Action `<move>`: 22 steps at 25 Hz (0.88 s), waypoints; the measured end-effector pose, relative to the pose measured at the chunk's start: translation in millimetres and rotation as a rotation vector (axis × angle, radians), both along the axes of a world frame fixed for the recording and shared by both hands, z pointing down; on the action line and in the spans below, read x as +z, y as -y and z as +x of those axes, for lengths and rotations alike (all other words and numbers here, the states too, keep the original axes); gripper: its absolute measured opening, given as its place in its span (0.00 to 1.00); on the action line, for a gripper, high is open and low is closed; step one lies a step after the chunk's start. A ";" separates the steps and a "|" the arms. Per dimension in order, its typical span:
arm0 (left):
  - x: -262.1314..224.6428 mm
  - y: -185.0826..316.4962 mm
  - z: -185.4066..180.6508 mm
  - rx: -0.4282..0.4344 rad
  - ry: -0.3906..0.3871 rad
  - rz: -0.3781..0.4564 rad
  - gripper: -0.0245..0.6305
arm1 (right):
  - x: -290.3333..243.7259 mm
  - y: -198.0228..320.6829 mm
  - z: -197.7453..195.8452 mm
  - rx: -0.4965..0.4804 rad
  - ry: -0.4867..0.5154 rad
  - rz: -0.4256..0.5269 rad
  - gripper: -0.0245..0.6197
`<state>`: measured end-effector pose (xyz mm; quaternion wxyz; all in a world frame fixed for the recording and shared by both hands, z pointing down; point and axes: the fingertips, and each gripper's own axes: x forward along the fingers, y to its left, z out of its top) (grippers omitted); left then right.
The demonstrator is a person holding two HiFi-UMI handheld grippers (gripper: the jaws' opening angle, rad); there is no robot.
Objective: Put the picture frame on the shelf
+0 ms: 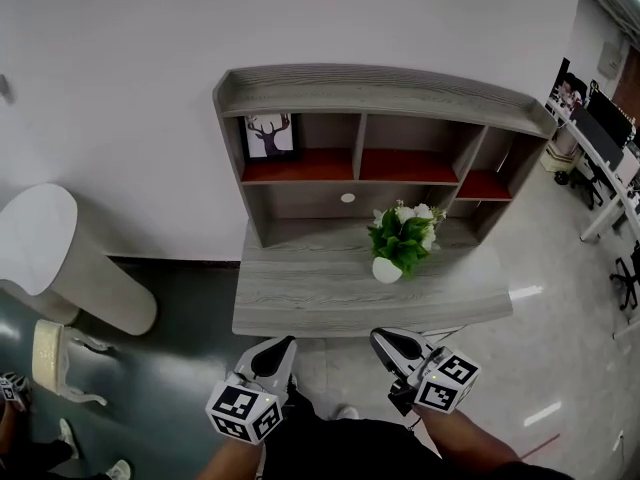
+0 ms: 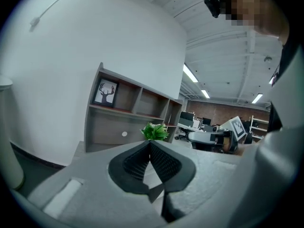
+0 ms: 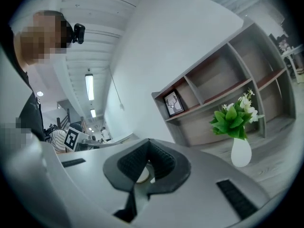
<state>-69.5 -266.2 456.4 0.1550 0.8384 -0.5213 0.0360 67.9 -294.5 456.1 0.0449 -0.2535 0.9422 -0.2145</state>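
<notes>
Left gripper [image 1: 283,346] low at the near edge of the desk [image 1: 300,313], pads closed tip to tip, nothing caught between them. Right gripper [image 1: 385,340] alongside, just as shut, just as empty, marker cube toward the person's forearm. Both noses aimed at the shelf [image 1: 380,86], neither touching desk or shelf.

Picture frame [image 1: 271,135] already up there: upright in the leftmost upper compartment, on the red-brown board, deer print facing out. From the left gripper [image 2: 150,142], picture frame [image 2: 105,93] ahead, up and off to the left of the closed tips, well apart. Dead ahead of those tips, the green plant [image 2: 154,131] on the desk, well short of contact. Off to the right of them, the right gripper [image 2: 223,139] at much the same level.

From the right gripper [image 3: 148,140], picture frame [image 3: 174,103] ahead, above and a touch right of the tips, far out of reach. Plant [image 3: 236,122] further right of the jaws, white vase [image 3: 241,152] upright on the grey wood.

Below the right pads, through the small gap behind the tips, something pale and round; too small and dim to say what, and not pinched by the pads.

Left of everything in the head view, a white rounded bin [image 1: 60,258] on the dark floor.
</notes>
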 end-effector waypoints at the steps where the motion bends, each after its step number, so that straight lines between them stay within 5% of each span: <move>1: 0.3 -6.6 0.1 -0.014 0.000 0.000 0.05 | 1.3 -4.3 2.6 -0.005 0.010 -0.010 0.06; 9: 6.0 -37.3 -1.2 -0.068 0.023 -0.017 0.05 | -0.6 -29.3 5.9 -0.053 0.016 0.010 0.06; 22: -19.4 -10.9 -26.8 0.000 0.023 0.028 0.05 | -13.6 -31.0 -31.7 -0.027 -0.007 0.034 0.06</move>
